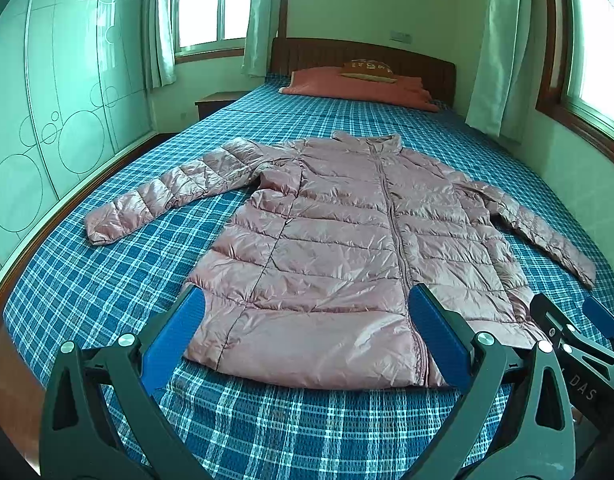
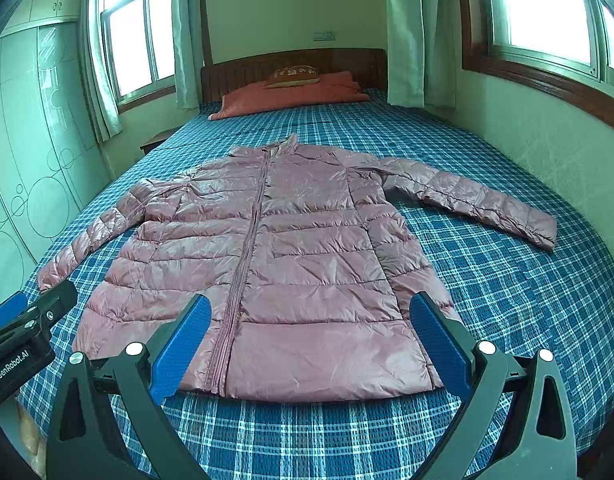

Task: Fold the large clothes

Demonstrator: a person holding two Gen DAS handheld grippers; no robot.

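Jacket flat; both tongs hover spread.

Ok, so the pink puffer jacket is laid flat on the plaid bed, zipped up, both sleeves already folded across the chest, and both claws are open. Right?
Not quite: the sleeves are not folded. In the left wrist view the pink puffer jacket has both sleeves spread out to the sides on the plaid bed. The rest holds: it lies flat, zipped, and the left claw and right claw are open.

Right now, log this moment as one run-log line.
stage: pre-fold | jacket: flat, zipped, sleeves spread on bed | left gripper: open, empty | right gripper: open, empty
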